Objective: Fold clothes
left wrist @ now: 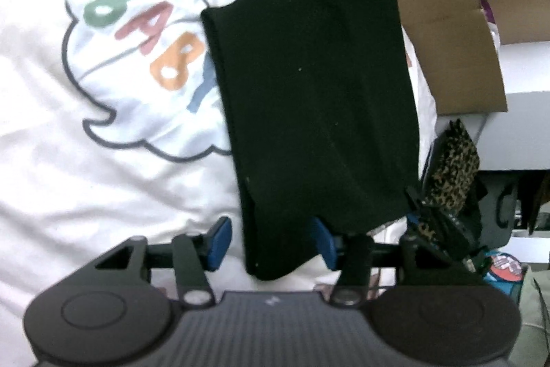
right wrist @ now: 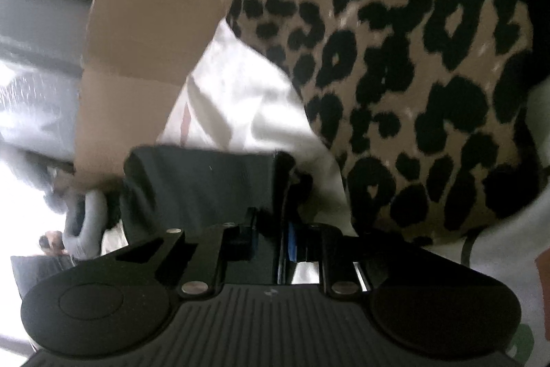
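The black cloth [left wrist: 309,85] is held hanging by the clamped right gripper [right wrist: 270,246], so the open left gripper [left wrist: 271,241] can be closed on its lower edge.

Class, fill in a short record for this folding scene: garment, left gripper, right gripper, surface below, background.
garment: black cloth, hanging between both grippers
left gripper: open, blue pads either side of the cloth's lower edge
right gripper: shut on black cloth
surface below: white sheet printed BABY
background: cardboard box, leopard-print fabric
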Demonstrator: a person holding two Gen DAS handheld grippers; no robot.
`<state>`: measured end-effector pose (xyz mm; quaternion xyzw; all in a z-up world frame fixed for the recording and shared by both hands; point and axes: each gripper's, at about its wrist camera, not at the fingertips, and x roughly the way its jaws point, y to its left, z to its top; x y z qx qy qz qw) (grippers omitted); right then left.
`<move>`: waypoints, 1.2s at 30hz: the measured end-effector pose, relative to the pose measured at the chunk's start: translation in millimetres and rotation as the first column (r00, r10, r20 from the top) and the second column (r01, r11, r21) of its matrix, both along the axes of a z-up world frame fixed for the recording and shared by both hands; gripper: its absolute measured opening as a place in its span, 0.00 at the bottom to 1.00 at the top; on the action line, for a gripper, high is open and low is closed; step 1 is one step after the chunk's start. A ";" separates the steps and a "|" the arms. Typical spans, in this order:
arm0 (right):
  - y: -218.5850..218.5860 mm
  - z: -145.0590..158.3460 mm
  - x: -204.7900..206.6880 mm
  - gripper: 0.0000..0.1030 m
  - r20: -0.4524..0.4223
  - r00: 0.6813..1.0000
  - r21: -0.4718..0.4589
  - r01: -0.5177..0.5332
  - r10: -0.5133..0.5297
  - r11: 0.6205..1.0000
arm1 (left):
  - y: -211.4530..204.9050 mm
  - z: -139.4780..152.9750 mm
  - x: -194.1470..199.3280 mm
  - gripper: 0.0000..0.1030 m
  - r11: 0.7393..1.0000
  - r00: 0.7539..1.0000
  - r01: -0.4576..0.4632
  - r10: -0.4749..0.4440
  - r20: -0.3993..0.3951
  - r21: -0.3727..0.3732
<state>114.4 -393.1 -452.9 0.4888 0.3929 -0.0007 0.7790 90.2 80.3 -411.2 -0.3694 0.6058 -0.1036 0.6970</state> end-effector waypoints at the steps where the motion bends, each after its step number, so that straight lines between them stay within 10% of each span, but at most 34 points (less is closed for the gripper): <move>1: 1.0 -1.1 -0.4 0.17 -0.004 1.000 -0.006 -0.006 0.006 1.000 | 0.4 -5.1 -0.4 0.54 1.000 1.000 -0.012 0.011 -0.009 -0.009; 19: -0.6 -4.1 0.6 0.17 -0.023 0.998 -0.032 -0.059 0.058 0.998 | -6.8 -54.1 5.8 0.78 0.963 0.994 -0.055 0.077 0.073 -0.264; 23: -1.8 -5.1 -1.0 0.17 -0.017 0.998 -0.021 -0.057 0.057 0.998 | -8.8 -56.0 5.1 0.49 0.945 0.998 -0.041 0.057 0.040 -0.325; 36: -12.4 -7.0 -12.9 0.17 0.024 1.000 0.013 0.017 -0.017 1.000 | -20.6 -67.1 5.9 0.49 0.908 0.987 -0.155 0.156 -0.029 -0.388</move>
